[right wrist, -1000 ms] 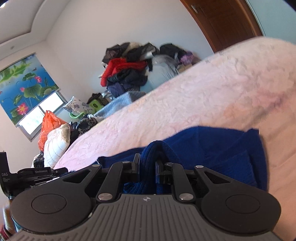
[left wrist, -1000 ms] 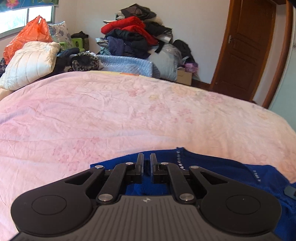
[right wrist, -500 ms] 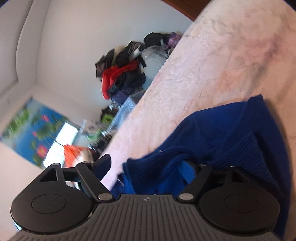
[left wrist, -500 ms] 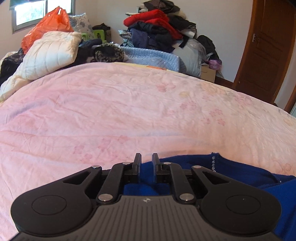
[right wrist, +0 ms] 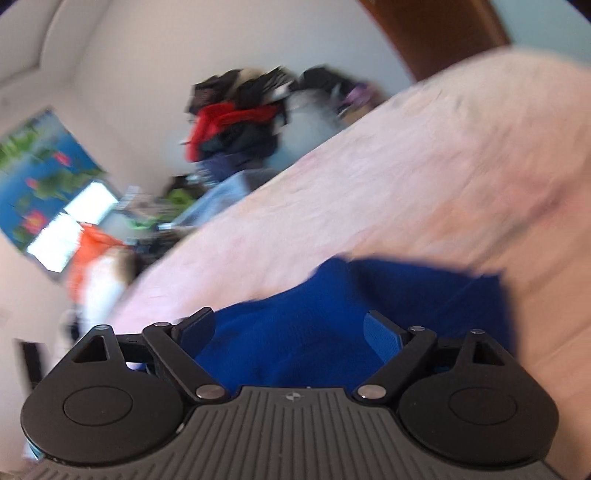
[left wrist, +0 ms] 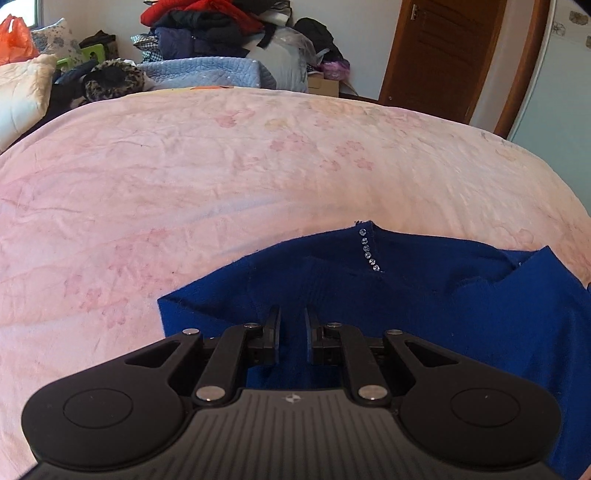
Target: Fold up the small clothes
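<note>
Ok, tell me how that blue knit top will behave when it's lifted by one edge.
The blue knit top looks soft, so it will probably droop. It bunches between the left tool fingers, so folds likely won't hold. It seems light.

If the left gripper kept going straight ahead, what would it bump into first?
Probably the blue sweater. The left gripper is nearly shut with that knit fabric between its fingers and spread right ahead. Beyond lies the pink bedsheet. Depth is hard to judge here.

A pink floral bedspread (left wrist: 258, 173) fronts white walls (right wrist: 147, 48), a brown wooden door (left wrist: 439, 55) and piled clothes (left wrist: 207, 22).
</note>
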The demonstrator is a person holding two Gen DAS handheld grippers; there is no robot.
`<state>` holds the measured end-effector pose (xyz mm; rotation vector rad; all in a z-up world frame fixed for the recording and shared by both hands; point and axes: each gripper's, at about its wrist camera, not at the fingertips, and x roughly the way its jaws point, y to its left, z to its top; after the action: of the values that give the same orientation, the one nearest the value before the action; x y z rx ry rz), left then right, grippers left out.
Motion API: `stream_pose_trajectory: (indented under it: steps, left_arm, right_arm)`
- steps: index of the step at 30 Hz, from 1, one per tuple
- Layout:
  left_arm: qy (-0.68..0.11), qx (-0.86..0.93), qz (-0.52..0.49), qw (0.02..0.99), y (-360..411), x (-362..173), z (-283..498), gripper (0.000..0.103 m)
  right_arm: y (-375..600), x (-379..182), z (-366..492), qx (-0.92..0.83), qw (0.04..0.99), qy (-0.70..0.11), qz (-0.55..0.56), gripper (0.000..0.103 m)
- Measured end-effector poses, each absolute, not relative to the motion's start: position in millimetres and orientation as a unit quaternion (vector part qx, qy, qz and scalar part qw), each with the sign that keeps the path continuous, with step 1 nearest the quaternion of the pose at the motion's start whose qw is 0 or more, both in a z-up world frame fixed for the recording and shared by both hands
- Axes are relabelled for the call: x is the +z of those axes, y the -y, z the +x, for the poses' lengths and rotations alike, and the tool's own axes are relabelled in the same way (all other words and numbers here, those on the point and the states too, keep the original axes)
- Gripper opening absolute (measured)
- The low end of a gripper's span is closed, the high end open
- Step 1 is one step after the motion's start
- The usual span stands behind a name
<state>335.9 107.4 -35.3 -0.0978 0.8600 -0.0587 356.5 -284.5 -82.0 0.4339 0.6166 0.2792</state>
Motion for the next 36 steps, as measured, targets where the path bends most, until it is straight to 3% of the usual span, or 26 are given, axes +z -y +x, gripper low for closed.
stream_pose_trajectory:
  steps: [6, 8, 9, 12, 15, 17, 20, 24, 25, 31, 36]
  left_arm:
    - [-0.412, -0.058, -0.028, 0.909, -103.2, -38.4, 342.5, 0.012]
    - [-0.409, -0.062, -0.029, 0.910, -103.8, -39.5, 341.8, 0.013]
    - [-0.406, -0.066, -0.029, 0.911, -104.1, -39.2, 340.6, 0.015]
    - [-0.396, -0.088, -0.033, 0.913, -106.3, -37.8, 335.4, 0.031]
    - [-0.374, -0.104, -0.049, 0.920, -110.5, -36.9, 332.1, 0.065]
    - [-0.366, -0.094, -0.041, 0.925, -107.7, -37.8, 333.3, 0.068]
    - [-0.388, -0.091, -0.024, 0.917, -99.4, -45.4, 342.4, 0.065]
    - [-0.387, -0.076, -0.015, 0.919, -95.9, -46.5, 342.1, 0.013]
    - [-0.386, -0.078, -0.023, 0.919, -97.1, -44.4, 341.2, 0.009]
    - [-0.333, -0.046, -0.010, 0.942, -96.9, -29.5, 334.0, 0.008]
    - [-0.364, -0.015, 0.005, 0.931, -89.5, -45.1, 347.7, 0.011]
  right_arm:
    - [262.6, -90.8, 391.2, 0.168, 0.917, -0.338, 0.128, 0.080]
    - [255.8, -93.6, 396.8, 0.159, 0.919, -0.342, 0.116, 0.072]
    - [253.6, -95.3, 399.3, 0.163, 0.917, -0.344, 0.116, 0.063]
    - [250.9, -98.4, 400.9, 0.171, 0.913, -0.350, 0.121, 0.018]
    - [253.6, -96.9, 394.0, 0.173, 0.919, -0.334, 0.116, 0.016]
    - [256.3, -94.6, 391.0, 0.173, 0.922, -0.325, 0.118, 0.015]
    - [258.7, -92.4, 387.8, 0.174, 0.926, -0.315, 0.117, 0.015]
    - [259.3, -91.9, 385.0, 0.167, 0.930, -0.309, 0.111, 0.015]
    - [258.8, -90.6, 383.8, 0.163, 0.932, -0.304, 0.107, 0.015]
    - [254.0, -72.3, 376.3, 0.148, 0.951, -0.258, 0.078, 0.007]
    - [248.0, -89.1, 388.5, 0.121, 0.946, -0.299, 0.034, 0.008]
